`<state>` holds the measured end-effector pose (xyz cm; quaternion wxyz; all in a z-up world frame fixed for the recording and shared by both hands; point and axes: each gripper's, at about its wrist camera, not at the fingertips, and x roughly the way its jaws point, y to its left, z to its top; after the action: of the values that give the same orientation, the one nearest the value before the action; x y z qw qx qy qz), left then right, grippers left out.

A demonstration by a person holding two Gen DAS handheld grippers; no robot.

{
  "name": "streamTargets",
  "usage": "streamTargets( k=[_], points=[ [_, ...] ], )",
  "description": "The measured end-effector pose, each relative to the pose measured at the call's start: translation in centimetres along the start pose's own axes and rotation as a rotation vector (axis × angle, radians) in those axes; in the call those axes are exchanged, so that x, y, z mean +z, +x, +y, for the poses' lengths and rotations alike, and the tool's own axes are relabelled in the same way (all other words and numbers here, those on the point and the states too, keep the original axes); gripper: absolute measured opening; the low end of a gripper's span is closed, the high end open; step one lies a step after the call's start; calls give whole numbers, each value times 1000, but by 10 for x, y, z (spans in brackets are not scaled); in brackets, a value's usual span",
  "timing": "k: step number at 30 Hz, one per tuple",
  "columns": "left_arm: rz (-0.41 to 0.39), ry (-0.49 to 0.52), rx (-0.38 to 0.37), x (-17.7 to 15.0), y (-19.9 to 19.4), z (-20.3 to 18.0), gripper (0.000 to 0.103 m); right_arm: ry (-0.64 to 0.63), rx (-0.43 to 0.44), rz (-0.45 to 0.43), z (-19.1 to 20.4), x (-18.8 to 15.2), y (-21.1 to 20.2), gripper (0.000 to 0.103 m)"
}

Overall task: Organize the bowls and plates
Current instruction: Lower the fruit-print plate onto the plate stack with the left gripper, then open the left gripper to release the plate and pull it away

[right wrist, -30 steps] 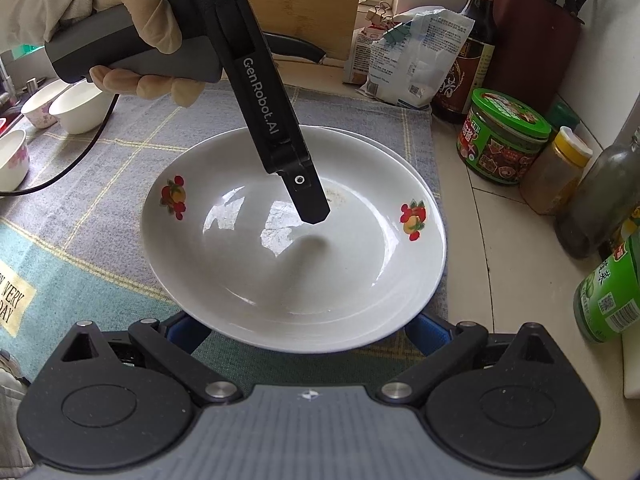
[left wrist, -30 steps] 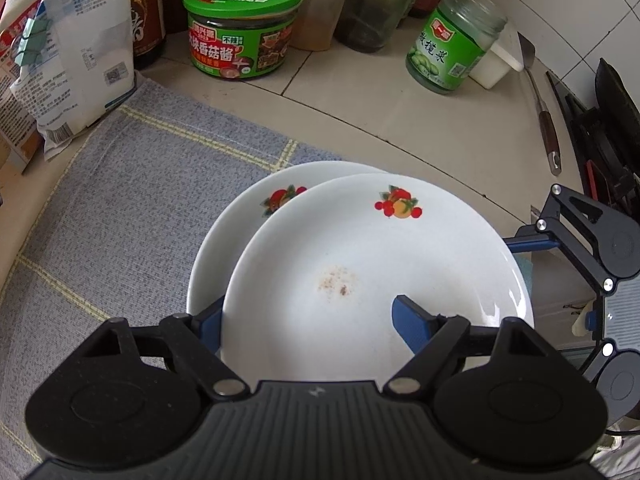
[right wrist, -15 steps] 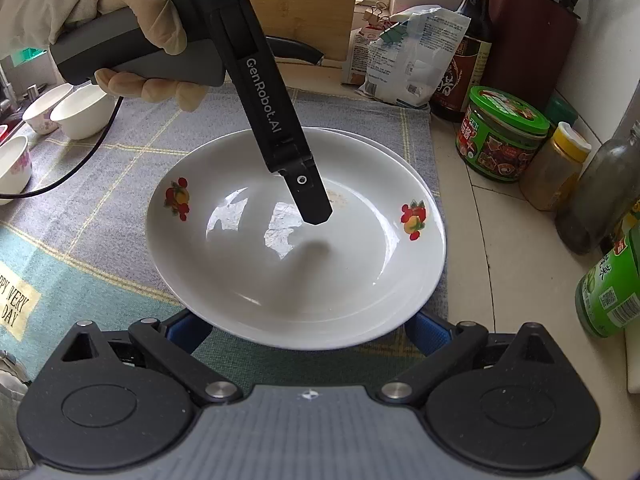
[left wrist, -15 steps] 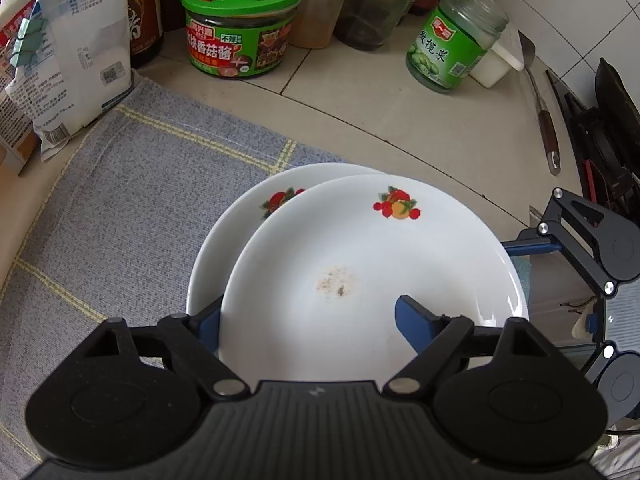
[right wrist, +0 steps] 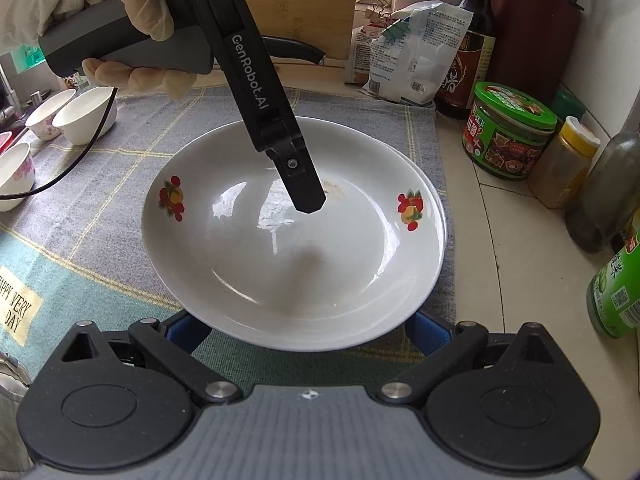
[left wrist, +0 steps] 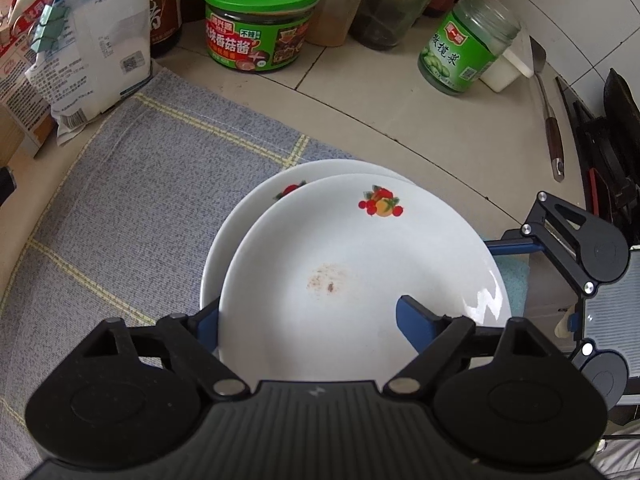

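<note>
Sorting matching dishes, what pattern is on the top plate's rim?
White top plate with red-and-orange fruit motifs on opposite sides, best in the right wrist view.

Fruit-print white plate (left wrist: 360, 276) atop second plate (left wrist: 248, 216).

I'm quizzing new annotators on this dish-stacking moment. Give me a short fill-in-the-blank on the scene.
1. The top plate lies on a second ____.
2. Each plate is painted with small ____ motifs.
3. The lidded tub behind the cloth has a ____ lid.
4. The left gripper reaches over the top plate's ____.

Missing words: plate; fruit; green; centre
</note>
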<state>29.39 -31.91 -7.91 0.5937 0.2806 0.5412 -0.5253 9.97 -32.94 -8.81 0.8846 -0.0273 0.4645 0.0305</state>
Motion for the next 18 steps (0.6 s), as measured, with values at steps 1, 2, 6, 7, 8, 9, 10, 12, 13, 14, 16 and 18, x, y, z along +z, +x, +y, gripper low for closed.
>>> streamTargets(
  k=[1,2,6,7,8,9,10,12,13,14,16,18],
  points=[
    [1,-5,0,0,-1,0,88,-2,-4,1,-1,1,1,103],
    [4,-10,3,0,-1,0,88,-3,-3,2,-2,1,2,103],
    [8,-10,10,1,0,-2,88,-11,7,9,-4,1,3,103],
    [9,-14,10,1,0,-2,88,-11,7,9,-4,1,3,103],
    [9,-19,9,1,0,-1,88,-11,7,10,-5,1,3,103],
    [11,-27,9,1,-1,-1,88,-12,7,11,-5,1,3,103],
    [12,-31,10,1,-1,-1,88,-11,6,12,-4,1,3,103],
    [13,-32,10,1,-1,-1,88,-10,8,17,-4,2,3,103],
    [12,-36,9,1,-1,-1,88,-10,6,21,-4,2,3,103],
    [12,-41,7,1,-2,0,88,-13,2,30,-3,1,4,103],
    [12,-48,3,0,-3,0,88,-24,-4,51,-2,1,5,103],
    [11,-56,0,0,-3,1,89,-31,-3,60,-2,-1,5,103]
  ],
)
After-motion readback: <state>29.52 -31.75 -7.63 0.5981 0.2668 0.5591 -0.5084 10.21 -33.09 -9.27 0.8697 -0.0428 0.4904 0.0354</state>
